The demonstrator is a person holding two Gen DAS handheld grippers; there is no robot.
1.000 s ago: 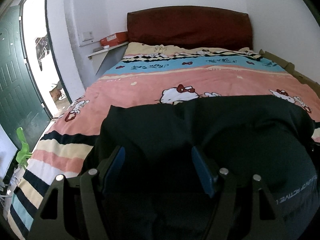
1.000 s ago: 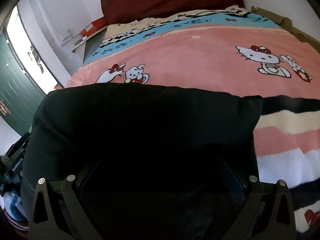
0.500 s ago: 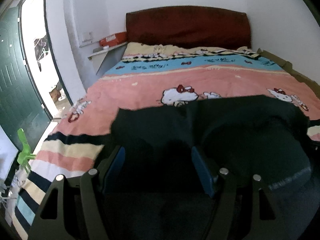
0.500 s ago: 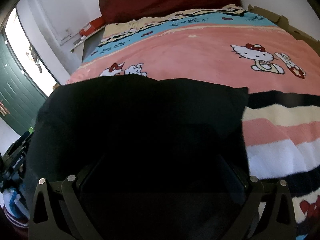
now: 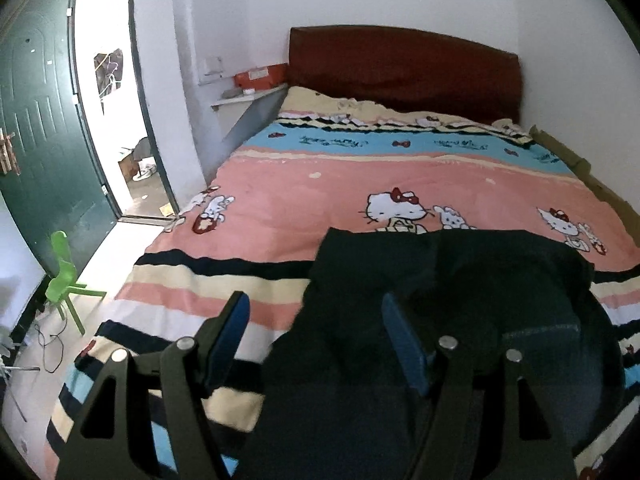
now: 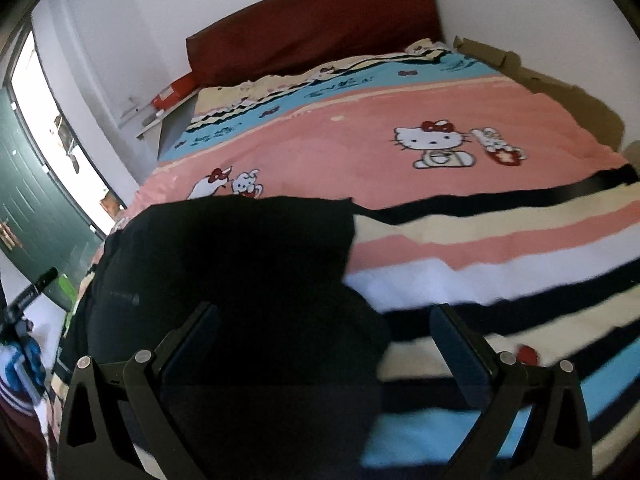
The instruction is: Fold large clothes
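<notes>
Small bedroom, white walls, bed [image 5: 280,184] fills most of both views. Bed carries a striped pink/blue/cream blanket [image 5: 304,196] with cartoon cat prints; dark red headboard [image 5: 404,68] at the far end against the wall. Far left of the bed a small wall shelf [image 5: 244,98] holds an orange box [image 5: 260,78]. Left side: open green door [image 5: 44,128], bright doorway next to it, a green plastic chair [image 5: 64,276] on the floor near the door. Brown cardboard [image 6: 532,72] runs along the bed's right edge.

Black garment [image 5: 452,280] lies on the near part of the bed, bunched, far edge straight across the pink band just below the cat prints. Pale printed strip visible on its near right part, text unreadable. In the right wrist view the same garment [image 6: 248,264] sits left of centre, its right edge ending on the stripes.

Left gripper [image 5: 316,336]: fingers [image 5: 232,328] spread wide, blue pads showing, nothing pinched; left finger over bare blanket, right finger over black cloth. Garment's left edge runs between them.

Right gripper [image 6: 324,340]: fingers [image 6: 460,344] also wide apart, holding nothing; left finger over the black cloth, right finger over striped blanket. Contact between fingers and cloth can't be told. Part of the other gripper visible at the far left edge of the right view.
</notes>
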